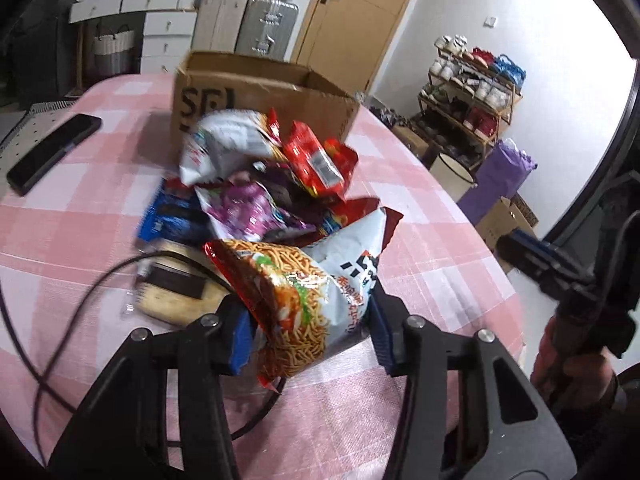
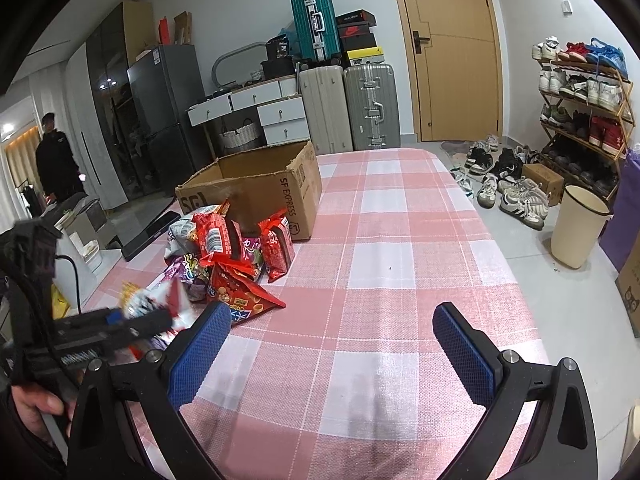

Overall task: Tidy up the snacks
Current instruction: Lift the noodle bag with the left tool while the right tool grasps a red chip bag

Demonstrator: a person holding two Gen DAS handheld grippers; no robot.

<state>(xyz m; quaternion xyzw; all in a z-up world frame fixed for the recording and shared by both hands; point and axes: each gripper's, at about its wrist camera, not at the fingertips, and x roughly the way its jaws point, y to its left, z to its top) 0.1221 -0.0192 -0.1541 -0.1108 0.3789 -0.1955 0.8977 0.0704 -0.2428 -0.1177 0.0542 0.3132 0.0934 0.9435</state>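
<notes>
R gripper (image 2: 332, 344) jaws wide apart over checked tablecloth (image 2: 400, 240), snack pile (image 2: 236, 256) by box (image 2: 260, 184).

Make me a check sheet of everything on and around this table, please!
Surface: pink-and-white checked tablecloth, flat.
Job's things: noodle-picture snack bag in the left claw; pile of red, purple and blue snack packets before the open brown cardboard box.
Clutter: long black flat device on the cloth.
Grippers: left claw shut on the noodle bag; right claw open, empty.
Cables: black cable looping across the cloth.
Surroundings: wooden door, suitcases, shoe rack, cream bin, person standing far off.
</notes>
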